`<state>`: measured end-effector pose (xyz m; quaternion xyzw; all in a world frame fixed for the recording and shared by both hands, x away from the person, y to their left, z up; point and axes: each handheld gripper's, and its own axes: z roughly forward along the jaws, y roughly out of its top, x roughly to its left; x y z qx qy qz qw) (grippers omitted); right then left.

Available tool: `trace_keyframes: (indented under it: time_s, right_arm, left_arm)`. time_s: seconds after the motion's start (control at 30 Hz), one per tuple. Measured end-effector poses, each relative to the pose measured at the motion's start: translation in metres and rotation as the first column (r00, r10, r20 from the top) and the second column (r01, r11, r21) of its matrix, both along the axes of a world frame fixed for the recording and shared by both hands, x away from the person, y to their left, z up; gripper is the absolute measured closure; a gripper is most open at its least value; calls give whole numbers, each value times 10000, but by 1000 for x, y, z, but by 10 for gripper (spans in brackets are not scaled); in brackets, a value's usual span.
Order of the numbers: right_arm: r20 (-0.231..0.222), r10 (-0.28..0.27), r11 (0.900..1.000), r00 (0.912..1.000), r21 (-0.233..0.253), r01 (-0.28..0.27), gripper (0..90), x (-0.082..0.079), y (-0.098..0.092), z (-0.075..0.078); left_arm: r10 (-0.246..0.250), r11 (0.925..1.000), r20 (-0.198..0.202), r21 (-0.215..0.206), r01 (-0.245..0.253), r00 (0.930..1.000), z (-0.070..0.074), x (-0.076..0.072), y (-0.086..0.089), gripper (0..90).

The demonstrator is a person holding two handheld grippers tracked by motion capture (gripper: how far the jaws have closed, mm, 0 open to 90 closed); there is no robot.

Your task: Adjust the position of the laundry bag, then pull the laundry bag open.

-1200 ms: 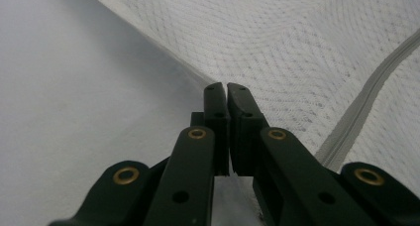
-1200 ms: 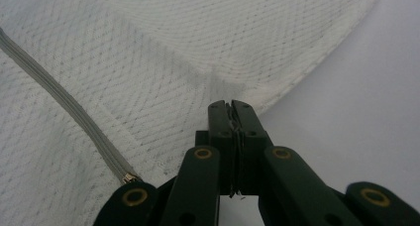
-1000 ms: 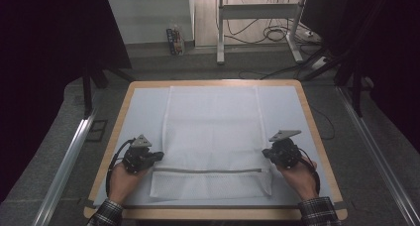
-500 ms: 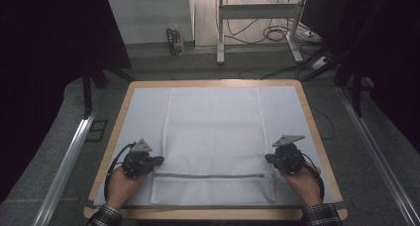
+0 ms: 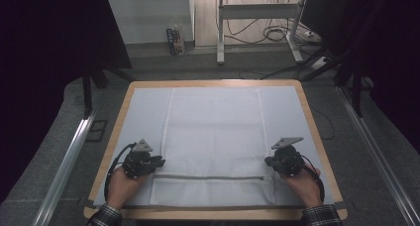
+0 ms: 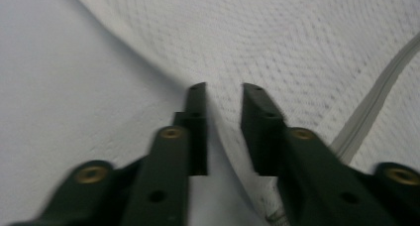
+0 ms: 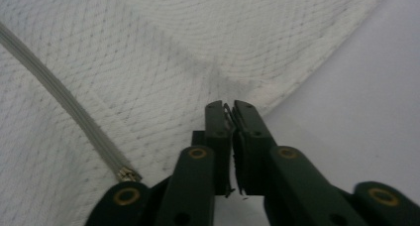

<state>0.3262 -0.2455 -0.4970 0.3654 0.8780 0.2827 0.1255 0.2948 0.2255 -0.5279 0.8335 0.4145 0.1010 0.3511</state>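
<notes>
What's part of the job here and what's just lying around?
In the job: white mesh laundry bag with its grey zipper; left gripper, jaws open at the bag's edge; right gripper, shut on the bag's edge.

Lying about: cables on the floor; metal stand; small box.

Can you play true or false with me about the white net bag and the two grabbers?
1. The mesh bag lies flat on the table. True.
2. The left gripper is squeezed shut on the bag. False: its jaws stand apart, with the bag's edge running between them.
3. The right gripper has pinched the bag's edge. True: its jaws are closed on the mesh.
4. The bag's zipper runs across the bag on the side near the person. True.
5. The bag is bright red. False: it is white.
6. Both grippers sit at the far end of the table. False: they are at the near end, one on each side of the bag.
</notes>
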Motion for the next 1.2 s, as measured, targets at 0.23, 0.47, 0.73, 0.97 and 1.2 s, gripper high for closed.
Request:
trace_keyframes:
  time_s: [0.23,0.47,0.73,0.97,1.2]
  right_arm:
    - [26,164,9999,9999,26,-165,593,1,2,-3]
    - [219,172,9998,9996,55,-173,449,2,4,-2]
    - [528,93,9998,9986,177,-103,345,4,3,-1]
    - [657,129,9996,9978,239,-145,314,2,3,-1]
    - [894,352,9984,9954,410,-390,331,-8,0,4]
  left_arm:
    - [202,9996,282,-180,-197,9994,-1,1,-2,408]
    - [283,9995,495,-171,-275,9984,-2,2,-1,290]
    - [324,9993,715,-182,-312,9969,-2,3,-1,226]
    - [496,9987,768,42,-501,9958,-2,2,-2,163]
    - [526,9984,882,147,-541,9947,1,2,-3,140]
